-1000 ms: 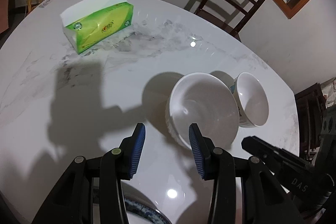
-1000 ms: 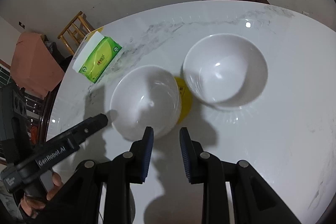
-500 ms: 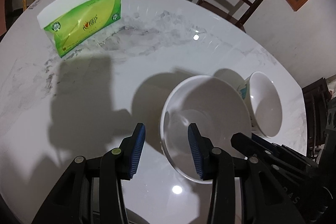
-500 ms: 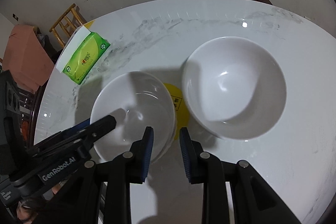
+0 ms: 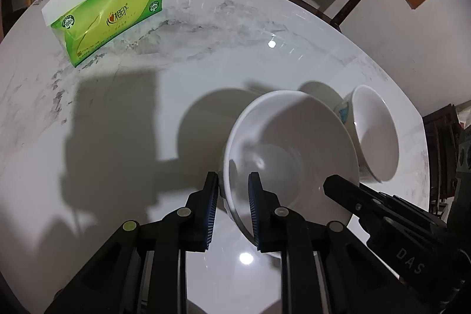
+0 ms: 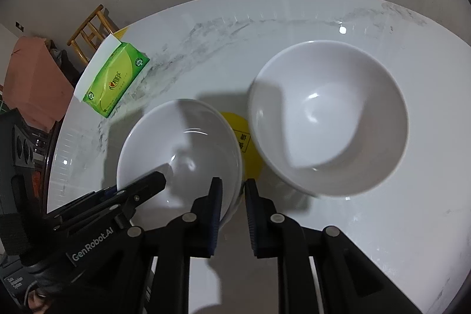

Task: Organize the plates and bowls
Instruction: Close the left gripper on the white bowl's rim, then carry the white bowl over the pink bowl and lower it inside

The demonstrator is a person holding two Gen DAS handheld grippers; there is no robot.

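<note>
Fingers of the left gripper (image 5: 232,208) pinch the near rim of a white bowl (image 5: 290,155) on the counter (image 5: 117,114); right of it a second bowl (image 5: 375,134) shows a teal mark outside, and a tissue pack (image 5: 109,19) lies far left. Right gripper (image 6: 232,214) fingers straddle the same bowl's (image 6: 179,149) rim, whether clenched I cannot tell. Only this view shows a yellow sticker (image 6: 247,149) between two empty bowls (image 6: 328,116).

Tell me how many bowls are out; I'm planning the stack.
2. One white bowl sits between both claws' fingers; the other bowl stands right of it on the table. Others may lie out of view.
</note>
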